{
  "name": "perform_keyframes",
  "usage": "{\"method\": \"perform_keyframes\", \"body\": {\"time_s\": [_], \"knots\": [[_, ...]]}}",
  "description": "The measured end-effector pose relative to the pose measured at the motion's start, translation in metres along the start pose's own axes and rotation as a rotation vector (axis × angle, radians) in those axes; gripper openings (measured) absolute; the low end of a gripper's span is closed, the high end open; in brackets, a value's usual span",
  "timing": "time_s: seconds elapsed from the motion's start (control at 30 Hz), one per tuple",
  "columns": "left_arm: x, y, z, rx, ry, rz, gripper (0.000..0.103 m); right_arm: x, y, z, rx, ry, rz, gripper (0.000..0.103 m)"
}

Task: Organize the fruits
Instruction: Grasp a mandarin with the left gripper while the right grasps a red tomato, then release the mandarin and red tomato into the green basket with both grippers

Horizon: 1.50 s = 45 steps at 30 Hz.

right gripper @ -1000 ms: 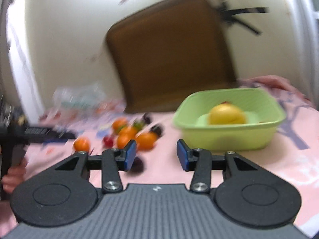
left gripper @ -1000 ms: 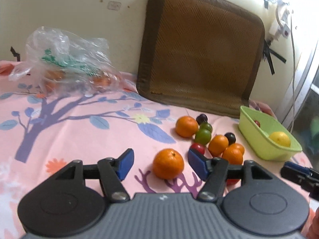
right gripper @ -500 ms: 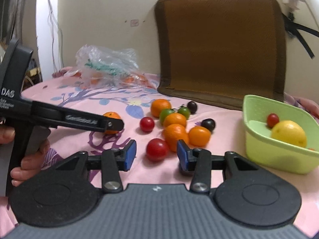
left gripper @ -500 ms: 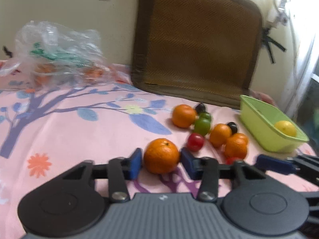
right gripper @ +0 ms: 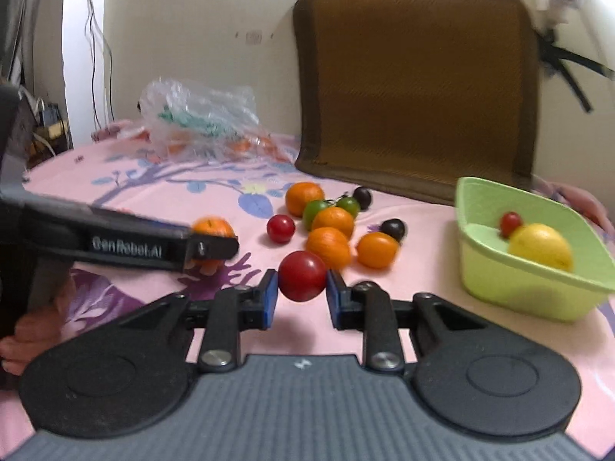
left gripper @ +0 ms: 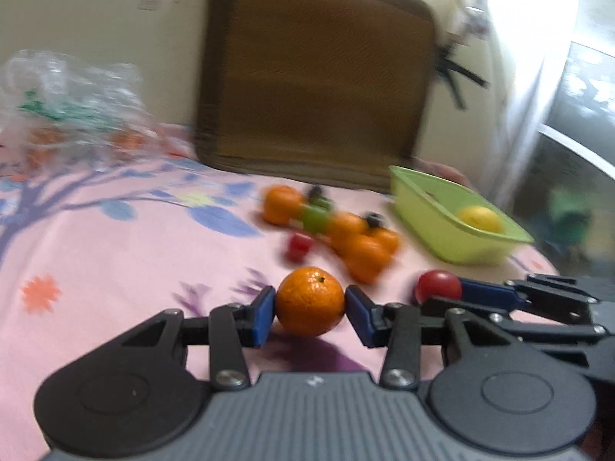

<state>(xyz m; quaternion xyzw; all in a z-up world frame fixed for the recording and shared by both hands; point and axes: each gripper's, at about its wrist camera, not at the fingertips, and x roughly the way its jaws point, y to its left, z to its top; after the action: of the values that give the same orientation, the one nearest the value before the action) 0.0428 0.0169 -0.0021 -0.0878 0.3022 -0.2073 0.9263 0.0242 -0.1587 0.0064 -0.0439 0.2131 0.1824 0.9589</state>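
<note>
Left fingers [left gripper: 261, 313] pinching orange [left gripper: 310, 301], right fingers [right gripper: 269, 299] pinching red tomato [right gripper: 302, 276]; green basket [right gripper: 499, 280] far right, bare cloth [right gripper: 423, 284] between.

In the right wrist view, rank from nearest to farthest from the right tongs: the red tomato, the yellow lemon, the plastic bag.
1. Red tomato: between the pads of the right tongs.
2. Yellow lemon: to the right, inside the green basket.
3. Plastic bag: far back left, near the wall.
</note>
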Motion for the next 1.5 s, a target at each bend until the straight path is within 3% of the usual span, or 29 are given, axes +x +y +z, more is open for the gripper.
{"method": "perform_keyframes", "body": {"time_s": [0.23, 0.3, 0.43, 0.5, 0.57, 0.67, 0.77, 0.9, 1.03, 1.13, 1.23, 1.33, 1.4, 1.43, 1.5], "knots": [[0.011, -0.058, -0.013, 0.107, 0.065, -0.144, 0.041, -0.044, -0.036, -0.032, 0.137, 0.021, -0.093, 0.03], [0.019, -0.069, -0.018, 0.138, 0.089, -0.129, 0.041, -0.049, -0.043, -0.039, 0.152, 0.036, -0.118, 0.03], [0.019, -0.082, -0.025, 0.199, 0.071, -0.057, 0.057, -0.048, -0.051, -0.047, 0.178, 0.058, -0.118, 0.033], [0.02, -0.082, -0.025, 0.203, 0.077, -0.05, 0.053, -0.047, -0.05, -0.049, 0.163, 0.055, -0.114, 0.033], [0.02, -0.082, -0.024, 0.204, 0.077, -0.054, 0.04, -0.048, -0.048, -0.051, 0.134, 0.047, -0.12, 0.033], [0.019, -0.085, -0.019, 0.205, 0.082, -0.065, 0.04, -0.049, -0.048, -0.053, 0.104, 0.029, -0.124, 0.029], [0.019, -0.088, -0.003, 0.188, 0.057, -0.106, 0.04, -0.054, -0.058, -0.048, 0.15, -0.021, -0.106, 0.029], [0.034, -0.1, 0.036, 0.18, 0.027, -0.131, 0.04, -0.06, -0.082, -0.03, 0.192, -0.113, -0.146, 0.029], [0.07, -0.12, 0.074, 0.2, 0.019, -0.149, 0.041, -0.053, -0.112, -0.01, 0.197, -0.183, -0.227, 0.029], [0.104, -0.127, 0.091, 0.161, 0.054, -0.158, 0.041, -0.04, -0.145, -0.002, 0.27, -0.179, -0.26, 0.029], [0.132, -0.127, 0.097, 0.108, 0.095, -0.168, 0.041, -0.026, -0.171, 0.0, 0.348, -0.165, -0.284, 0.031], [0.146, -0.131, 0.095, 0.105, 0.093, -0.152, 0.058, -0.018, -0.186, -0.005, 0.418, -0.159, -0.273, 0.032], [0.147, -0.13, 0.096, 0.104, 0.091, -0.158, 0.059, -0.019, -0.188, -0.005, 0.424, -0.172, -0.275, 0.037], [0.146, -0.128, 0.097, 0.097, 0.086, -0.16, 0.059, -0.021, -0.189, -0.006, 0.432, -0.183, -0.274, 0.045], [0.136, -0.122, 0.101, 0.081, 0.064, -0.167, 0.059, -0.026, -0.191, -0.007, 0.457, -0.211, -0.274, 0.047]]}}
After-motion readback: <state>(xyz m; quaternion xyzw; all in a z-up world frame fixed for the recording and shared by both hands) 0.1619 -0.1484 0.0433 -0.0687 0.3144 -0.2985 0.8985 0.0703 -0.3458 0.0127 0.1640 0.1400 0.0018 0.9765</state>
